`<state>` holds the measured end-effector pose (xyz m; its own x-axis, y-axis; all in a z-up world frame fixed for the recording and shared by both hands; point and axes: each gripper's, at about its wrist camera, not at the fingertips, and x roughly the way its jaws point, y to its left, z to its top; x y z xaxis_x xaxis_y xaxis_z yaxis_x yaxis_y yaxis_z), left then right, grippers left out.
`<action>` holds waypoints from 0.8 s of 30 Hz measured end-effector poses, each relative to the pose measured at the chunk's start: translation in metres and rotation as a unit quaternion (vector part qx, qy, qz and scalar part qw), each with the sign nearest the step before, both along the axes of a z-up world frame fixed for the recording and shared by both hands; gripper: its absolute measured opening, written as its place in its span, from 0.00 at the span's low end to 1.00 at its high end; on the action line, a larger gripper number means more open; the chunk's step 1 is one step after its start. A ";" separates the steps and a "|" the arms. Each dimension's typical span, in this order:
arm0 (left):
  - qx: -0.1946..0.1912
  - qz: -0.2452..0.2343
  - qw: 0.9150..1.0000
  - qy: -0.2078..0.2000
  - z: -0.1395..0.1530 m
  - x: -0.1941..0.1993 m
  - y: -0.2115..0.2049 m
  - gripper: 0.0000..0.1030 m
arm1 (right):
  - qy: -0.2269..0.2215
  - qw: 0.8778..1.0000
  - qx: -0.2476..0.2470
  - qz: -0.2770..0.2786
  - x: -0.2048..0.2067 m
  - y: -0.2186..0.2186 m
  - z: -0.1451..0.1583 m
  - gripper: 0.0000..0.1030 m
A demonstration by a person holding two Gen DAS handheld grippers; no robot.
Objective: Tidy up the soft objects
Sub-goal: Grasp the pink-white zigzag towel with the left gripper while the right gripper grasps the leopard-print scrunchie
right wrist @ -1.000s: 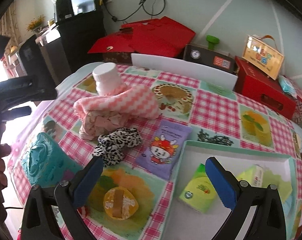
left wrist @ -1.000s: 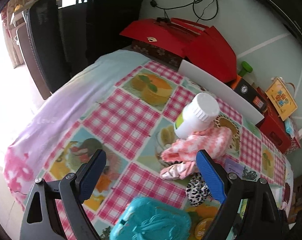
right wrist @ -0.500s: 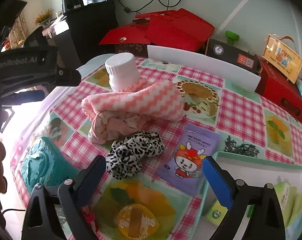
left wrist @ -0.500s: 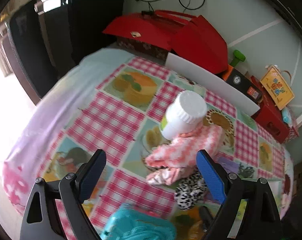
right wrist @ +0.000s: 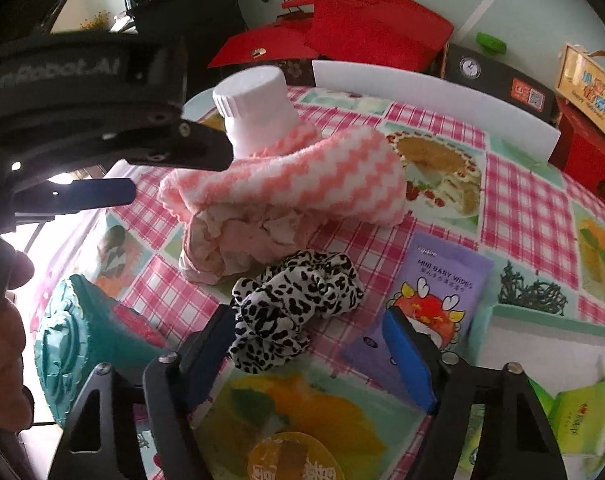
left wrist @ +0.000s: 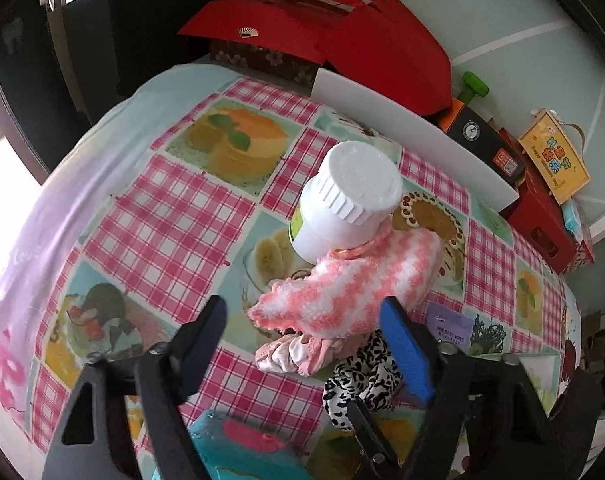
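1. The left gripper [left wrist: 302,344] hangs over the near end of the pink-and-white towel [left wrist: 354,288]; its jaws have just been closing yet stand apart, nothing pressed between the pads, so it is released.
2. The right gripper [right wrist: 310,350] stands low over the leopard scrunchie [right wrist: 294,308]; its jaws have also just been closing, the scrunchie lying between the pads but seemingly not yet pinched, so it too is released.
3. The towel lies on the tabletop [left wrist: 174,216], draped over a crumpled pink cloth [right wrist: 246,244] and leaning against a white bottle [left wrist: 342,200]; the scrunchie sits just in front of that pile, beside a purple wipes pack [right wrist: 442,292].
4. Risk: pulling the towel could tip the bottle, since the towel touches its base; it could also drag the pink cloth along.
5. Risk: the right pad sits close to the wipes pack; closing there might catch its edge with the scrunchie.
6. Risk: the two grippers work near each other and could collide; the scrunchie, being springy, may slip from a shallow pinch.
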<state>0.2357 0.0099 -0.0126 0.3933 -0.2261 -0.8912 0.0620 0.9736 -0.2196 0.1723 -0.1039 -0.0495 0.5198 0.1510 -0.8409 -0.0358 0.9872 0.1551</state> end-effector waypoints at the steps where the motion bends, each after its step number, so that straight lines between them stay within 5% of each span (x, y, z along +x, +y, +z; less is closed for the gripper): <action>1: -0.003 0.001 1.000 0.003 -0.002 0.001 0.000 0.73 | 0.001 1.000 0.003 0.000 0.001 0.000 -0.001 0.73; 15: -0.043 0.010 0.999 0.005 -0.011 0.001 0.000 0.28 | 0.000 1.000 0.029 0.012 0.000 0.002 -0.004 0.50; 24: -0.062 0.022 0.998 -0.008 -0.006 0.000 0.007 0.14 | -0.001 0.999 0.037 0.015 -0.003 0.005 -0.003 0.40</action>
<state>0.2353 0.0172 -0.0185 0.4196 -0.3157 -0.8510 0.0245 0.9412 -0.3371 0.1696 -0.0993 -0.0530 0.5159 0.2294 -0.8253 -0.0664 0.9713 0.2285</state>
